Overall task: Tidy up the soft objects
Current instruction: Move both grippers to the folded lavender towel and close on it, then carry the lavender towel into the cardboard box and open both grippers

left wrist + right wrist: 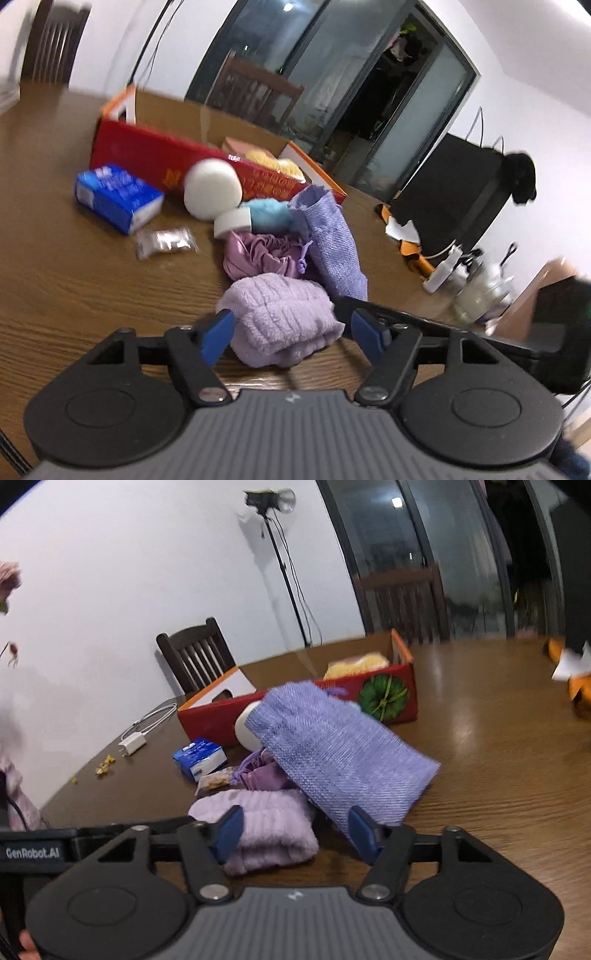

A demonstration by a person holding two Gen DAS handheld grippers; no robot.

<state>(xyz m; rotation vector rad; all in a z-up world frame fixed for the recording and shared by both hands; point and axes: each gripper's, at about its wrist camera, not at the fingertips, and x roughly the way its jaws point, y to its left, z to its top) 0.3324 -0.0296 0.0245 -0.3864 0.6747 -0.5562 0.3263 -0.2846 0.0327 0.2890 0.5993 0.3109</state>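
Note:
A folded lilac fluffy towel (280, 317) (266, 827) lies nearest on the wooden table. My left gripper (291, 334) straddles it, with the blue pads just beside its two ends and no visible squeeze. My right gripper (295, 832) is open. Its left pad touches the towel and its right pad sits by the corner of a purple knit cloth (328, 243) (332, 753). Behind these lie a mauve drawstring pouch (258, 258) (262, 775), a light blue fluffy piece (269, 218) and two white sponges (212, 188). A red open box (147, 155) (295, 705) holds a yellow fluffy item (273, 162).
A blue tissue pack (118, 197) and a clear snack packet (164, 242) lie left of the pile. A white charger (133, 744) with its cable lies further left. A power strip and glass jar (476, 291) stand at the right. Dark chairs (195, 657) ring the table.

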